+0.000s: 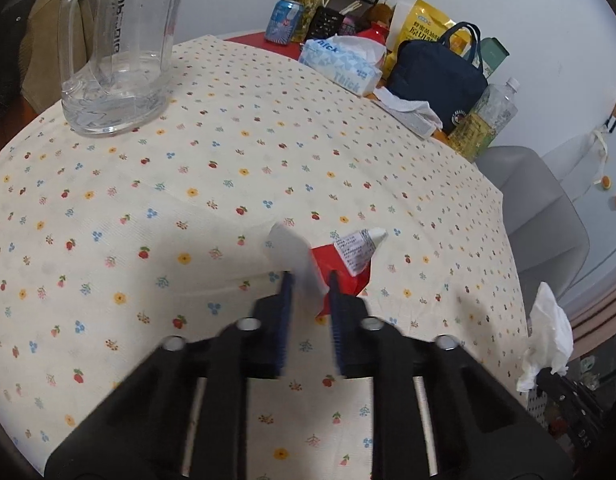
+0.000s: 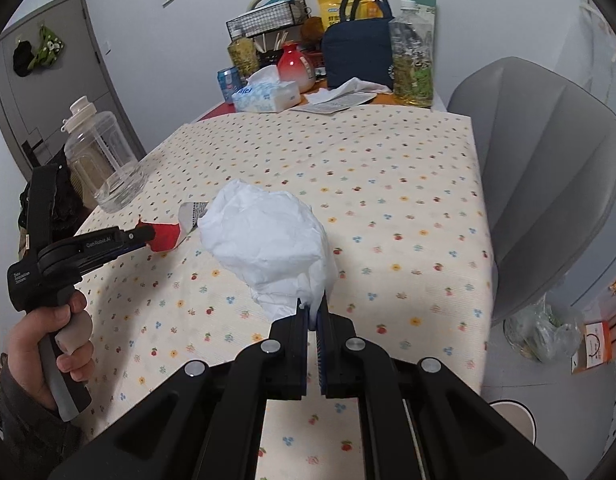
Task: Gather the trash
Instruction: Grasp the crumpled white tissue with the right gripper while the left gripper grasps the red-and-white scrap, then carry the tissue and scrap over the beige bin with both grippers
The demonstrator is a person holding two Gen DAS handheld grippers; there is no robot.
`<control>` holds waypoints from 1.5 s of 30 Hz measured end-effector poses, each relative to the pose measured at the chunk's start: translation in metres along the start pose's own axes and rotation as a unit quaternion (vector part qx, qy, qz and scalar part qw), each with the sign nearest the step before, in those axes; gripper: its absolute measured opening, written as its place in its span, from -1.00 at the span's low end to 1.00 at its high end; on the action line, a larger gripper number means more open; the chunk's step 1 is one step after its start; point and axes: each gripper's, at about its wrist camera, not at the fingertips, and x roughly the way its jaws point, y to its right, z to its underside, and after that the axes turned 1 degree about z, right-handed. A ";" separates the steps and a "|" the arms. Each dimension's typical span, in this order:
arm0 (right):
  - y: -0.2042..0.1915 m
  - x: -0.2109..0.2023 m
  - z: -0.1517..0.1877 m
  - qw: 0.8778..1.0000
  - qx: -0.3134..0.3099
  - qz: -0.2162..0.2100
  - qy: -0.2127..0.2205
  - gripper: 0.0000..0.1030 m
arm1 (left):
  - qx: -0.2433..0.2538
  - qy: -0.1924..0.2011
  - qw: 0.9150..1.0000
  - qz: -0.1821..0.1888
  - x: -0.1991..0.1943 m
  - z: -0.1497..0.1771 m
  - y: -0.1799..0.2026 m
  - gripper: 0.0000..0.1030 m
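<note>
Two pieces of trash are in hand. Left wrist view: the left tool (image 1: 309,282), lower centre, is pinched narrow on the red wrapper (image 1: 350,268) with its white printed end, lifting it off the floral bench (image 1: 228,168), presumably for carrying to a bin. Right wrist view: the right tool (image 2: 314,312) is clamped on the crumpled white tissue (image 2: 264,236) at centre frame, held above the bench, while the left tool shows at left gripping the wrapper.
</note>
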 end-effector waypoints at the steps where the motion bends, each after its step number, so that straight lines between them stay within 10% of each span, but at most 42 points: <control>1: 0.002 -0.002 0.001 1.000 0.002 0.000 0.002 -0.90 | 0.004 0.000 1.000 -0.005 -0.002 0.001 0.002 -0.94; 22: 0.013 -0.052 0.022 0.999 0.029 -0.013 0.040 -0.90 | 0.060 0.039 0.997 0.038 -0.073 0.021 0.050 -0.97; 45: 0.132 -0.102 0.088 0.987 0.143 0.037 0.063 -0.90 | 0.180 -0.003 0.979 0.093 -0.058 0.084 0.191 -0.97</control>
